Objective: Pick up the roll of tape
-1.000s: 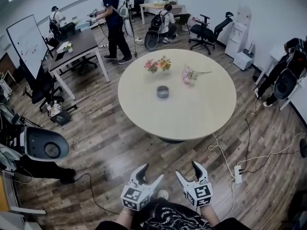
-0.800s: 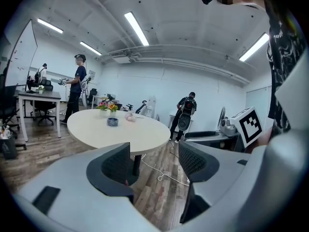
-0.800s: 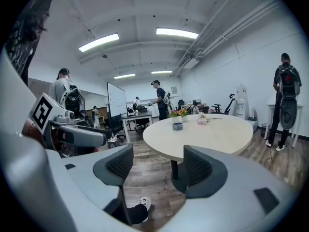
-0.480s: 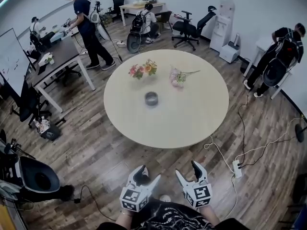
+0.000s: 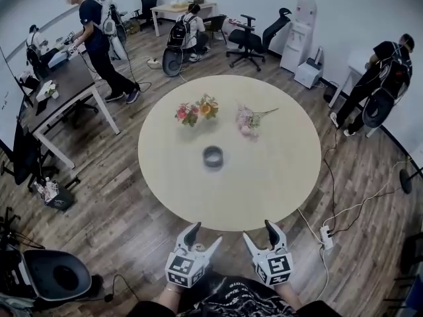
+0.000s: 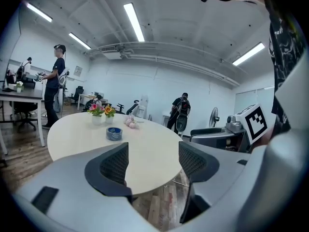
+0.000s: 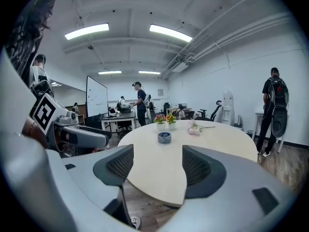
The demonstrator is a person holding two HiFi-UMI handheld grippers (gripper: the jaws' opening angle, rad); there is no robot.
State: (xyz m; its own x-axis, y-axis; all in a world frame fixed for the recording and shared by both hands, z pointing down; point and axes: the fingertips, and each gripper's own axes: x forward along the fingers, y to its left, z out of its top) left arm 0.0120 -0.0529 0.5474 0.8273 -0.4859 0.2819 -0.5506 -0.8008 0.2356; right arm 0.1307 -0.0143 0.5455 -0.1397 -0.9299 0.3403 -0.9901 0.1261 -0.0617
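Observation:
The grey roll of tape (image 5: 213, 156) lies flat near the middle of the round beige table (image 5: 284, 183). It also shows small and far off as the tape roll (image 6: 114, 133) in the left gripper view and the tape roll (image 7: 164, 137) in the right gripper view. My left gripper (image 5: 205, 238) and right gripper (image 5: 262, 236) hang side by side just short of the table's near edge, both open and empty. In the gripper views, the left gripper (image 6: 152, 162) and the right gripper (image 7: 157, 166) point toward the table.
A small pot of orange and pink flowers (image 5: 196, 110) and a loose pink bouquet (image 5: 250, 119) sit beyond the tape. A desk (image 5: 56, 91), office chairs (image 5: 252, 37) and several people stand around the room. A power strip (image 5: 326, 234) and cables lie on the floor at right.
The view has closed in on the table; its near edge now lies just ahead of both grippers. Both grippers stay open and empty.

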